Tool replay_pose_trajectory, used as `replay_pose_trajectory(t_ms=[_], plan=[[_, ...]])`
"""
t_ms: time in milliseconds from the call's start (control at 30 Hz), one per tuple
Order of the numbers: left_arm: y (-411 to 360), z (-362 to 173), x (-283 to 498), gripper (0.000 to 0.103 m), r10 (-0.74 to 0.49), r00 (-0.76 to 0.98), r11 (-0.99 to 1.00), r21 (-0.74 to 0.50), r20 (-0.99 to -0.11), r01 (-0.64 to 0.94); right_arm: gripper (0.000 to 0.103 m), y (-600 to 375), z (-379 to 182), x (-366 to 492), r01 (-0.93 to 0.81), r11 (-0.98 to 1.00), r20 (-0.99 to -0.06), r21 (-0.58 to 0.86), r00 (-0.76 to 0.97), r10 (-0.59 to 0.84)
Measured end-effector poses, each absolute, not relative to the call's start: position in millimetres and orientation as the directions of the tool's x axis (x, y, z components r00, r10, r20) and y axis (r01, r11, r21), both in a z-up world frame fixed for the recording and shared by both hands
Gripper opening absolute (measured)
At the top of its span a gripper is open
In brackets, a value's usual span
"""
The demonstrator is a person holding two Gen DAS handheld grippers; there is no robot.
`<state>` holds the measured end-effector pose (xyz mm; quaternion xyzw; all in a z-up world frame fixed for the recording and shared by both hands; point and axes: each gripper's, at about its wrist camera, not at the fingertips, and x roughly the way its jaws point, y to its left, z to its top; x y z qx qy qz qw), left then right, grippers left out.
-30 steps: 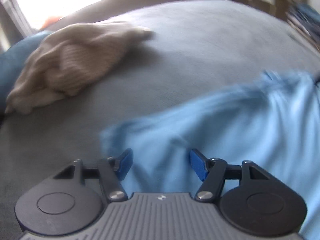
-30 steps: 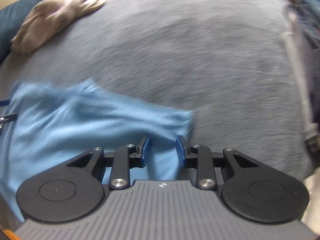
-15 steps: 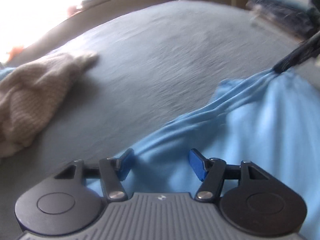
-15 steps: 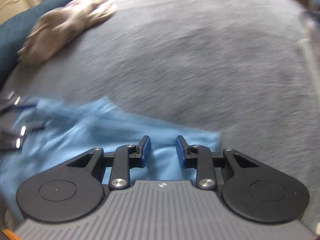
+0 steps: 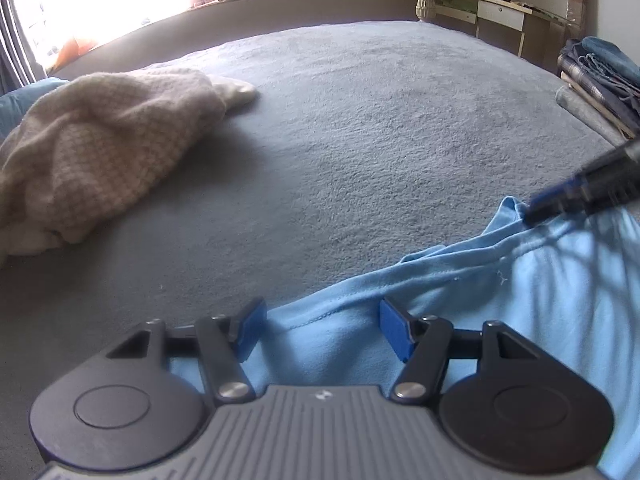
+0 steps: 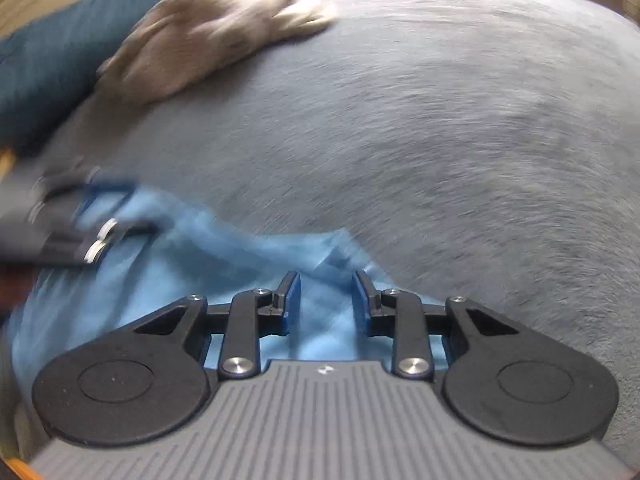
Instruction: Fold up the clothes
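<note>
the light blue garment [image 5: 540,304] lies on the grey bed [image 5: 360,140] under both grippers; it looks thin, soft and light, likely to sag and crease, so its hemmed edge seems the best place to take hold. the left gripper [image 5: 320,326] has its jaws well apart over that edge, pinching nothing. the right gripper [image 6: 326,300] shows narrower jaws over blurred cloth; whether they grip cannot be told

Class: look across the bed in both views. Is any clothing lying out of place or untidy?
Yes. A beige knitted garment lies crumpled in a heap at the far left of the grey bed, unfolded, unlike the folded stack at the right edge. The light blue garment is bunched along its near edge.
</note>
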<state>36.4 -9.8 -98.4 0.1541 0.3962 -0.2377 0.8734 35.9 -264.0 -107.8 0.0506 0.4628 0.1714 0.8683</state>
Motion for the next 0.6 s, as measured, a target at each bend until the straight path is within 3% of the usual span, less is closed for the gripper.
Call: replay_pose_trajectory(t_ms=[100, 367, 600], plan=[[-2.6, -93.9, 35.1, 0.064, -0.310, 0.580, 0.838, 0.072, -0.753, 0.541, 0.028, -285.1, -95.0, 39.3, -0.154, 0.954, -0.758, 0.257, 0.581, 0.298], [11.2, -78.4, 29.1, 0.065, -0.403, 0.555, 0.821, -0.020, -0.727, 0.570, 0.028, -321.4, -63.0, -21.7, -0.119, 0.945, -0.733, 0.306, 0.603, 0.313], [11.4, -78.5, 24.3, 0.065, -0.439, 0.534, 0.779, -0.010, -0.722, 0.628, 0.028, -338.6, -50.2, -92.8, -0.184, 0.914, -0.791, 0.361, 0.458, 0.405]])
